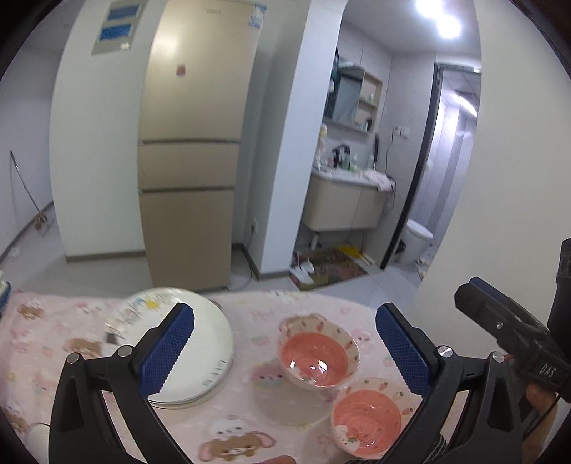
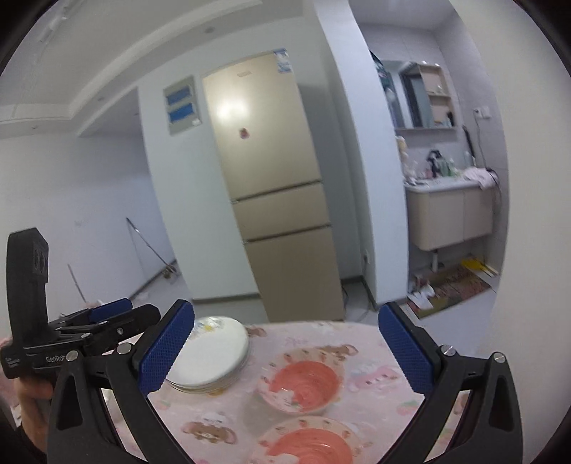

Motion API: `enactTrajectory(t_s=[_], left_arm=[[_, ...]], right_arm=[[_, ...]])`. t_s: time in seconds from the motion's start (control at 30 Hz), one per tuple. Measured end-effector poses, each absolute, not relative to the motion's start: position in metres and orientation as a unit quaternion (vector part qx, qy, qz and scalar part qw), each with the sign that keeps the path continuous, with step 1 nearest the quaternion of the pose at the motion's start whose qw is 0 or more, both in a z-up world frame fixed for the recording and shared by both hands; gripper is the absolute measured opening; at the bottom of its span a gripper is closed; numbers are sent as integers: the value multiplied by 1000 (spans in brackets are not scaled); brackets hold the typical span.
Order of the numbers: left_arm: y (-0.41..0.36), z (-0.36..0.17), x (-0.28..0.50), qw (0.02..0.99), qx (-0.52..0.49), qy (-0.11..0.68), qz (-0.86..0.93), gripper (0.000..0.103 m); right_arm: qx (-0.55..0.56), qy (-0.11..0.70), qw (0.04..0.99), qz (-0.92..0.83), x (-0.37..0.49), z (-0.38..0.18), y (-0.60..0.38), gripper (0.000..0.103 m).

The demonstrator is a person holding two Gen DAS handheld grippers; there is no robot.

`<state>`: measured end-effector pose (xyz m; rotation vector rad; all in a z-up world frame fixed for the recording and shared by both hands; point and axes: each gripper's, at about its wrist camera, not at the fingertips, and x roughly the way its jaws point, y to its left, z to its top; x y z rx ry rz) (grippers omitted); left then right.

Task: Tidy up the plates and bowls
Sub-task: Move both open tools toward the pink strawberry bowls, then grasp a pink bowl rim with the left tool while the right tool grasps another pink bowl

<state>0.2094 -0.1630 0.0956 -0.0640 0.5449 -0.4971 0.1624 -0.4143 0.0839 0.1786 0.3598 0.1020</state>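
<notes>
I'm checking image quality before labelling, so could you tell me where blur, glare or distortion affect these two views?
Left wrist view: the plate stack is smeared by motion blur at its far rim, a ceiling light blows out, and the fridge bows from fisheye. Right wrist view: a soft glare patch sits on the fridge door, and the near pink bowl is cut off at the frame edge.

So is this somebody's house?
Probably a home: a tall gold fridge stands beyond the pink cartoon tablecloth, and a doorway shows a bathroom with a beige sink cabinet and white toilet.
</notes>
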Motion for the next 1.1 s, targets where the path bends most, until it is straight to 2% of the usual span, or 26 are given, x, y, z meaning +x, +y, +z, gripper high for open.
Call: enactTrajectory(t_s=[0.17,0.23,0.3,0.37,0.43,0.47,0.53,0.6,0.63,0.7,0.77,0.9,0.97,1.07,1.1], left_arm=[[-190,53,236,915,-22,327,-237,103],[-198,36,243,910,-15,345,-231,103],[-202,22,249,906,-18,360,-223,103],[-203,8,255,899,-25,376,-222,103],[-200,-4,261,892,-36,391,-226,103],[-198,-9,263,889,-41,396,-227,102],[-194,-17,269,880,-55,408,-235,95],[-193,-23,275,873,-64,421,-239,81],[-192,-26,277,869,-68,428,-239,77],[-192,-32,280,863,-70,438,-241,63],[-193,-38,283,860,-68,446,-239,55],[-192,-44,288,854,-84,454,-242,48],[-194,-44,290,853,-86,456,-240,45],[-200,-45,295,852,-76,459,-239,44],[-202,-47,297,850,-76,462,-240,44]], right_arm=[[81,220,972,29,181,56,-435,101],[90,246,964,44,192,41,-441,90],[95,269,958,37,200,25,-445,83],[99,305,947,28,213,8,-448,71],[99,331,938,35,224,-6,-449,49],[103,341,934,39,228,-11,-449,46],[120,352,927,51,234,-20,-454,43],[143,358,920,68,238,-25,-459,38],[150,360,918,72,238,-26,-459,36],[160,365,915,68,241,-29,-462,36],[178,371,909,68,245,-33,-463,36],[157,402,900,59,258,-41,-457,36],[133,423,895,53,266,-47,-454,30],[143,437,885,74,275,-54,-456,26],[144,438,884,80,277,-54,-455,21]])
